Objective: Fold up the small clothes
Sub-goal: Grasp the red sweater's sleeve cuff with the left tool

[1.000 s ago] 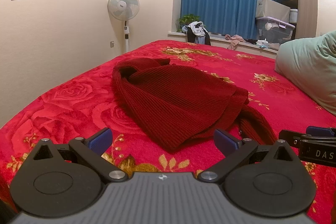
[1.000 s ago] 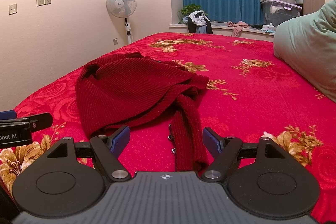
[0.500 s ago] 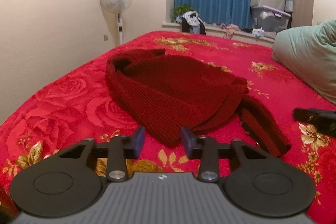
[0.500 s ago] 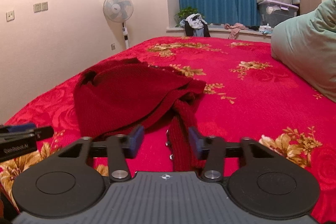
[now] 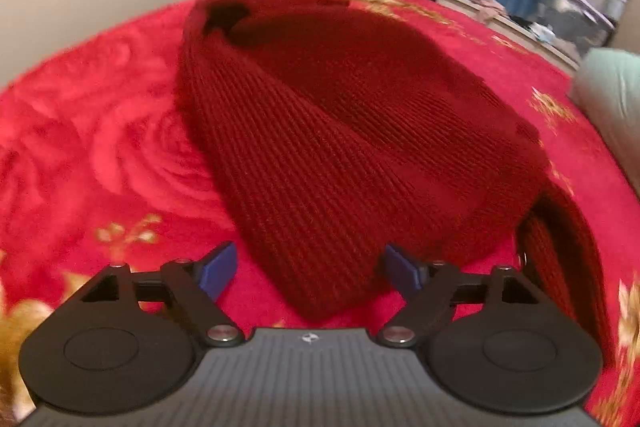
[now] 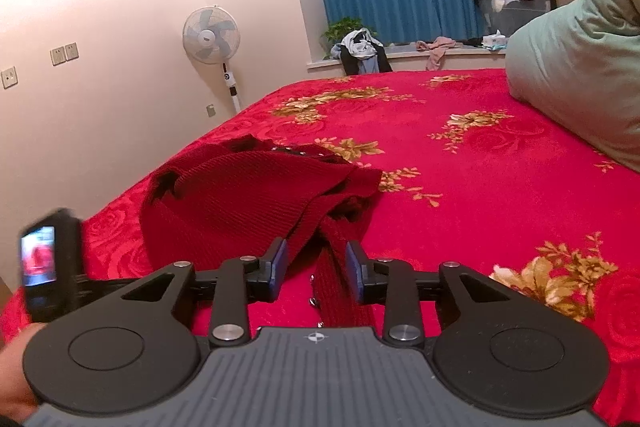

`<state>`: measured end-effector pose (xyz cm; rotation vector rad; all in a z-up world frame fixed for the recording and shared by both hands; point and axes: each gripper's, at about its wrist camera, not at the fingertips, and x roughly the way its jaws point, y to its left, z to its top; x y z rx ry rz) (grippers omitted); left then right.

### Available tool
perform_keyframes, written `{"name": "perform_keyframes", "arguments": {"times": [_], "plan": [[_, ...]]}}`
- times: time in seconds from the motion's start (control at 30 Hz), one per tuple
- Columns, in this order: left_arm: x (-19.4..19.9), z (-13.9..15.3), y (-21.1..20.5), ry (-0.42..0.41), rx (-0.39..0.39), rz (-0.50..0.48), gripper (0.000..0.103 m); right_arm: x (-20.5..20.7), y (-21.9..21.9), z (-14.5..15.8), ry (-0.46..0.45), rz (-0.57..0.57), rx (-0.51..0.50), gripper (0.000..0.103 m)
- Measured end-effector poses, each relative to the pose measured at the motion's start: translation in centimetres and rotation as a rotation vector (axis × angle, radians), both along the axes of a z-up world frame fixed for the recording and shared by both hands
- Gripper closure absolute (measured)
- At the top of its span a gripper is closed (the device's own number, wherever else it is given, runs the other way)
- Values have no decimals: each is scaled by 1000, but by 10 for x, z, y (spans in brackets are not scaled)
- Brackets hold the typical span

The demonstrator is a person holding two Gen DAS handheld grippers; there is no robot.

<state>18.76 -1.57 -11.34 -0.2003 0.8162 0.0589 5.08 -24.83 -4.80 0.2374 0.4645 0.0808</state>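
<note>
Left hand-held gripper (image 5: 308, 267) opening over sweater (image 5: 340, 131); right (image 6: 316, 267) narrow, straddling sleeve (image 6: 340, 287)

left gripper (image 5: 308, 269): pointed steeply down, jaws opening, blue pads wide apart, neither pad pressing on anything | right gripper (image 6: 316, 269): pointed slightly down, jaws partly closed, a narrow gap between the pads, grip could not be told | hand (image 6: 14, 373): bare, at the lower left edge beside the right gripper
</note>
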Motion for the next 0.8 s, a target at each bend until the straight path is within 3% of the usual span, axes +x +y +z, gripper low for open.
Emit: {"name": "perform_keyframes", "arguments": {"times": [0.1, 0.17, 0.23, 0.3, 0.37, 0.53, 0.7, 0.8], "plan": [[22, -5, -1, 23, -59, 43, 11, 0, -3, 6, -57, 4, -6, 68], [34, -6, -5, 40, -50, 59, 11, 2, -7, 7, -71, -2, -3, 68], [43, -5, -16, 50, 36, 20, 31, 5, -12, 7, -60, -19, 5, 68], [45, 1, -27, 29, 146, -80, 78, 6, -17, 5, -54, -42, 11, 68], [38, 10, -32, 15, 229, -140, 82, 8, -22, 2, -35, -70, 19, 68], [-31, 39, -28, -119, 359, -313, 88, 10, -29, -5, 7, -101, 75, 83], [-108, 55, 25, -166, 362, -373, 89, 4, -23, -10, 20, -92, 64, 83], [-137, 51, 71, -109, 353, -347, 89, 2, -19, -14, 43, -77, 61, 82]]}}
